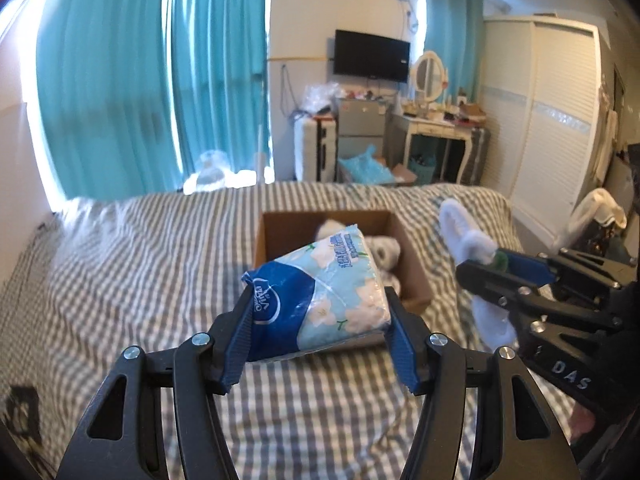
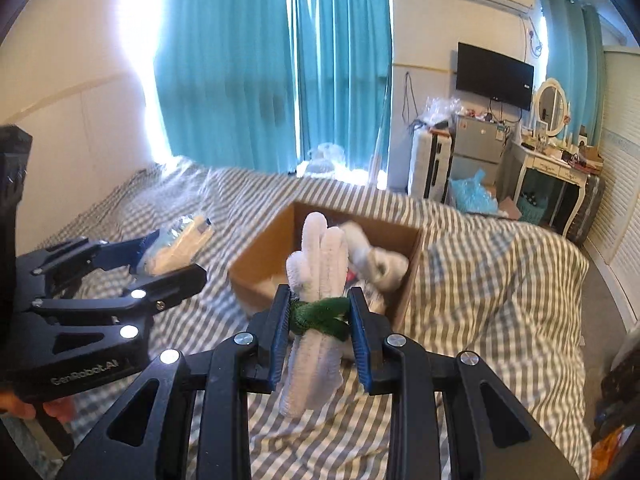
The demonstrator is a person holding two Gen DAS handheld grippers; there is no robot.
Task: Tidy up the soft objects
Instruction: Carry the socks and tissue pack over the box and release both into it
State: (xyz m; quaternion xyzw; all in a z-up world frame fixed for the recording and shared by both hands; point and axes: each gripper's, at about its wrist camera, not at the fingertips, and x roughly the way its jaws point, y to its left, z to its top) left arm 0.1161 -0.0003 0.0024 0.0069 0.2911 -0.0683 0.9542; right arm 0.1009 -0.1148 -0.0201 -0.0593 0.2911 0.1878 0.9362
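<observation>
Left tool (image 1: 318, 332) clamped on the blue tissue pack (image 1: 320, 294), held above the striped bed (image 1: 120, 264) with the cardboard box (image 1: 408, 248) at twelve o'clock; right tool (image 2: 319, 334) pinches the white fuzzy bundle (image 2: 320, 264) at its green tie (image 2: 320, 314); soft white items (image 2: 380, 260) lie in the box

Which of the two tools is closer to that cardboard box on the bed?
Neither clearly; both hover just short of the cardboard box. The left tool holds a tissue pack at its near-left corner; the right tool holds a white fuzzy bundle at its near edge.
</observation>
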